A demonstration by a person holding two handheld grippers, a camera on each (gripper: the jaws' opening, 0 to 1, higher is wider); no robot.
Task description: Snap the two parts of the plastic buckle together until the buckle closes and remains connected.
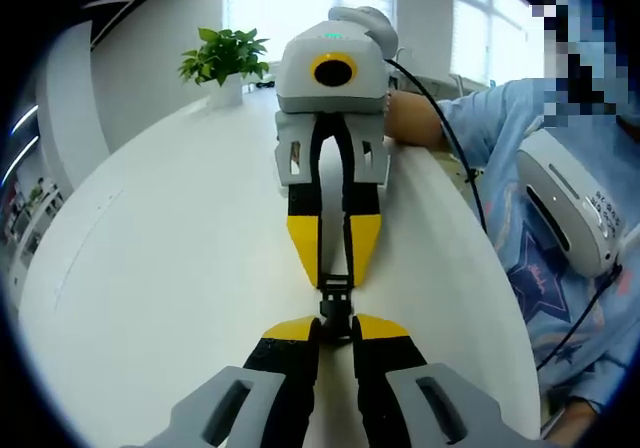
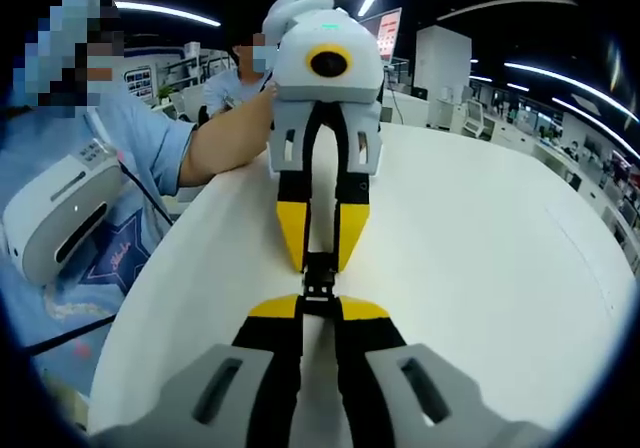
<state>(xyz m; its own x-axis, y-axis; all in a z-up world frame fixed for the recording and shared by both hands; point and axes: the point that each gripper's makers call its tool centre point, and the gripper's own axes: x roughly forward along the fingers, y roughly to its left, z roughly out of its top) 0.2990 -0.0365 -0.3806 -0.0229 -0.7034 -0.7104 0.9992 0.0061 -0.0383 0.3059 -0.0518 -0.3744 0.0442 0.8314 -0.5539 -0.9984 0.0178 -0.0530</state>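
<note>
Low in the centre of the left gripper view, the left gripper (image 1: pixel 336 330) clamps narrowly on one end of the black buckle (image 1: pixel 335 300), while the right gripper (image 1: pixel 334 268) pinches the other from above. Pushing should stay straight along the shared axis over the white table (image 1: pixel 170 258), judging closure by feel.

Your grippers (image 1: pixel 336 330) are grey and black with yellow jaw tips. The buckle (image 1: pixel 335 303) is black, the surface (image 1: pixel 180 268) white, the plant (image 1: pixel 225 56) green, your sleeve (image 1: pixel 520 118) light blue with stars.
</note>
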